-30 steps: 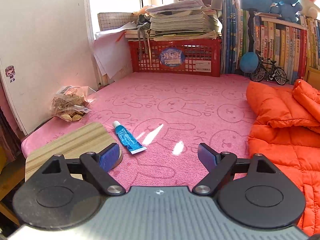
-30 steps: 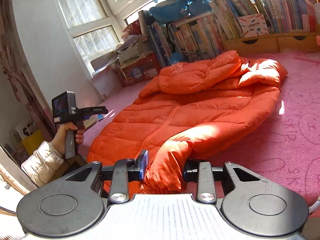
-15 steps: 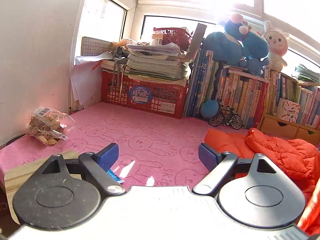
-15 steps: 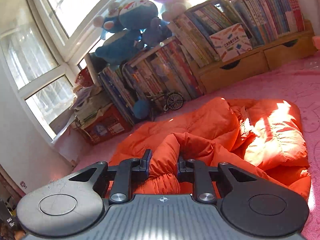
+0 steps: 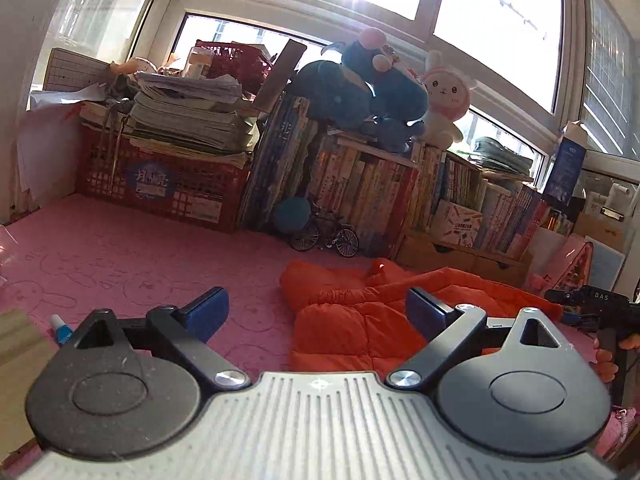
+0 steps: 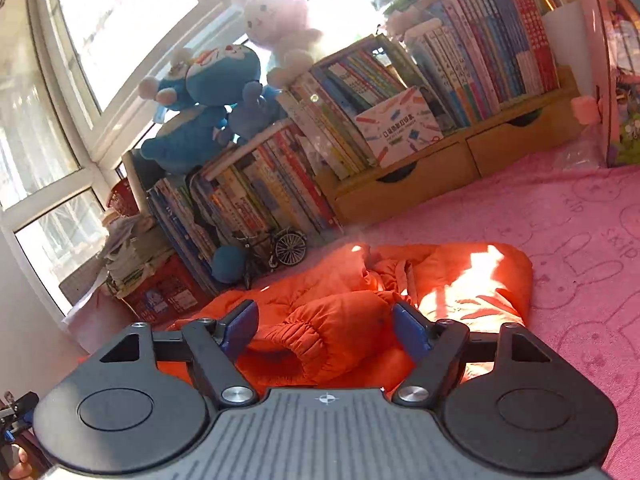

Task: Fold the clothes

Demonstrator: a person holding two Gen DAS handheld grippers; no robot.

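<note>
A red crate [image 5: 160,188] stacked with papers [image 5: 188,120] stands beside rows of books [image 6: 460,72]. Plush toys [image 6: 208,96] sit on the books. A toy bicycle [image 5: 326,236] stands on the pink mat [image 5: 120,256].

Left tongs [image 5: 318,314]: blue pads spread wide, jaws just opened further, nothing between them.
Orange jacket [image 5: 360,312]: puffy, bunched on the pink blanket [image 5: 120,252], ahead and to the right of the tongs.
Right tongs [image 5: 588,300]: black body at the far right edge, gripped by a hand [image 5: 604,364].
Blue tube [image 5: 60,330]: lies at lower left, beside a wooden board [image 5: 18,344].
Back row: red crate [image 5: 160,184] under stacked papers, books, a toy bicycle [image 5: 324,236], plush toys on top.
</note>
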